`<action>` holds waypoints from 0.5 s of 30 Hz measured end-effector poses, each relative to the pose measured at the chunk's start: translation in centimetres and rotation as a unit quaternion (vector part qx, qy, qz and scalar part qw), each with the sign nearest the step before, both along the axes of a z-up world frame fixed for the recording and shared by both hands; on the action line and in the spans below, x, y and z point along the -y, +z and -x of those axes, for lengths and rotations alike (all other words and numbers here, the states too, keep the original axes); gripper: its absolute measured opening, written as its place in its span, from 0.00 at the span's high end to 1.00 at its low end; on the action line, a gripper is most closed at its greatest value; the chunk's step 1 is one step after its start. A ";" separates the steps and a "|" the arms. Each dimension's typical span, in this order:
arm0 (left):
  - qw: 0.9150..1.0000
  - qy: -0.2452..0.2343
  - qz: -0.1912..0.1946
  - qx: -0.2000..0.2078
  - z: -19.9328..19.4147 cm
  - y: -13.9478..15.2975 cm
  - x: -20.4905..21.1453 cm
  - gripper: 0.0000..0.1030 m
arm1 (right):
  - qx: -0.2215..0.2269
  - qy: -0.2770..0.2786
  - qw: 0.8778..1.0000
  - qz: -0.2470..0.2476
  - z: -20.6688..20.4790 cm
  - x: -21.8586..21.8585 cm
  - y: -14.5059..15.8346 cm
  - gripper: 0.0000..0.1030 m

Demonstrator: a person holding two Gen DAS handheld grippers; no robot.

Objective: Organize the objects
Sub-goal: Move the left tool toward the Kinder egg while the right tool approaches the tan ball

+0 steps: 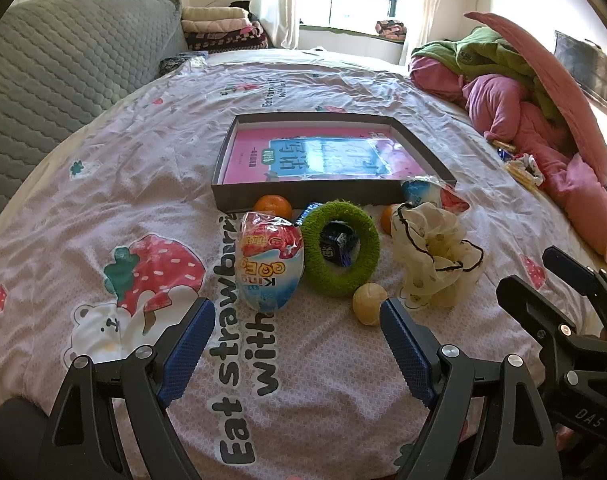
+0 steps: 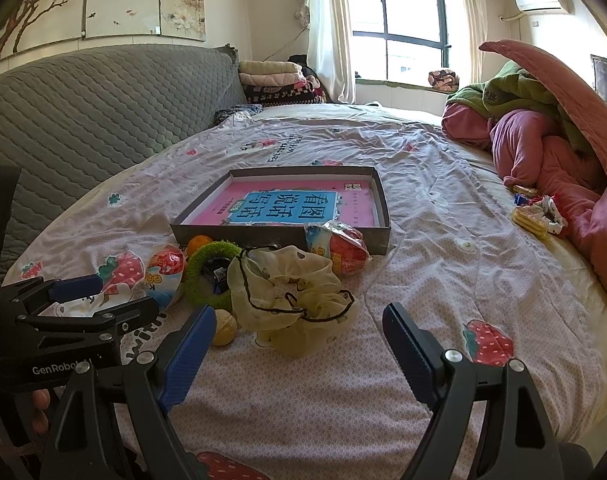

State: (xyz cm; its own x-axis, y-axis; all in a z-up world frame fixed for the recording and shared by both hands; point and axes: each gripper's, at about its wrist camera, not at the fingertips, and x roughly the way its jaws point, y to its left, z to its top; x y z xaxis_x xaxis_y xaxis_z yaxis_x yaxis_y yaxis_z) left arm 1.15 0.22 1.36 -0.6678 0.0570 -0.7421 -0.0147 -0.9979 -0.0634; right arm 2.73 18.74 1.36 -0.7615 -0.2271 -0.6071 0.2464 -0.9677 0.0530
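Note:
On the strawberry-print bedsheet (image 1: pixel 143 184) lies a shallow dark box (image 1: pixel 263 197) holding a pink and blue book (image 1: pixel 323 156). In front of the box sit an egg-shaped snack packet (image 1: pixel 269 264), a green fuzzy ring (image 1: pixel 311 248) around a small dark packet (image 1: pixel 337 242), two oranges (image 1: pixel 273 206), a tan ball (image 1: pixel 368 303), a cream scrunchie (image 1: pixel 435 260) and a second egg packet (image 1: pixel 431 194). My left gripper (image 1: pixel 297 312) hovers open just short of the egg packet and ball. My right gripper (image 2: pixel 299 316) stands open before the scrunchie (image 2: pixel 291 292), nothing between its fingers.
A heap of pink and green bedding (image 2: pixel 543 140) fills the right side, with loose snack packets (image 2: pixel 531 216) beside it. A grey quilted headboard (image 2: pixel 83 112) runs along the left. Folded blankets (image 2: pixel 275 80) are stacked at the back by the window.

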 end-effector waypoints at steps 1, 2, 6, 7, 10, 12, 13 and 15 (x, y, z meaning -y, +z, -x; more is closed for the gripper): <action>1.000 -0.001 0.000 0.000 0.0 0.0 0.0 0.17 | 0.000 0.000 1.000 0.000 0.0 0.0 0.0 0.18; 1.000 -0.001 0.000 0.000 0.0 0.0 0.0 0.17 | 0.000 0.000 1.000 0.000 0.0 0.0 0.1 0.18; 1.000 -0.002 -0.002 0.000 -0.1 0.0 0.1 0.17 | 0.000 -0.001 1.000 0.000 -0.1 0.1 0.0 0.18; 1.000 -0.002 -0.003 0.000 -0.1 0.1 0.1 0.17 | 0.000 -0.001 1.000 -0.001 -0.1 0.1 0.1 0.18; 1.000 -0.002 -0.002 0.000 -0.1 0.0 0.1 0.17 | 0.000 -0.001 1.000 -0.001 -0.1 0.0 0.0 0.18; 1.000 -0.002 -0.002 0.000 -0.1 0.1 0.0 0.17 | 0.001 -0.001 1.000 -0.001 -0.1 0.0 0.0 0.18; 1.000 -0.003 -0.003 0.000 -0.1 0.1 0.0 0.17 | 0.000 -0.001 1.000 -0.001 -0.1 0.0 0.0 0.18; 1.000 -0.004 -0.003 0.001 -0.1 0.0 0.0 0.17 | 0.000 -0.001 1.000 -0.001 -0.1 0.0 0.0 0.18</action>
State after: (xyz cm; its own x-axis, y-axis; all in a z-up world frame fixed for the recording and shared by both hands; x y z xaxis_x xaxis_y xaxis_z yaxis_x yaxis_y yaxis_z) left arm 1.27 0.19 1.39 -0.6662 0.0665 -0.7428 -0.0216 -0.9973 -0.0698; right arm 2.87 18.70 1.40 -0.7614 -0.2247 -0.6081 0.2448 -0.9682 0.0512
